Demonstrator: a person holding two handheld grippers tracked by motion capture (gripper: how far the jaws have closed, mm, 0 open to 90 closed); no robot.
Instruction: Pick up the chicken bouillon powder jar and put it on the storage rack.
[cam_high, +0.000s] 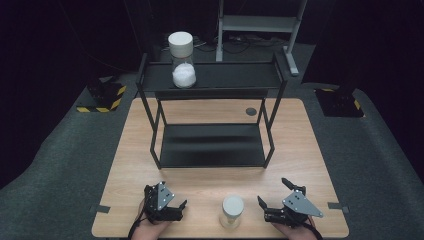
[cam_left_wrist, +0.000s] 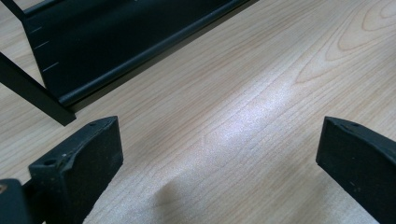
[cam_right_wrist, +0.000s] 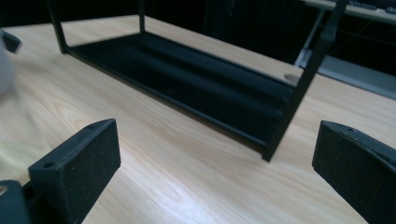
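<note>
Both tongs (cam_high: 176, 206) (cam_high: 272, 192) agape beside jar (cam_high: 232, 211)

The hands (cam_high: 152, 229) are cut off by the bottom edge in the high view (forearms unseen); a blurred pale shape (cam_right_wrist: 5, 70) sits at the right gripper view's left edge.

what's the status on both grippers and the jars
Left gripper open, right gripper open, both empty. One jar on table between them, other jar on shelf top. Nothing in the way.
</note>
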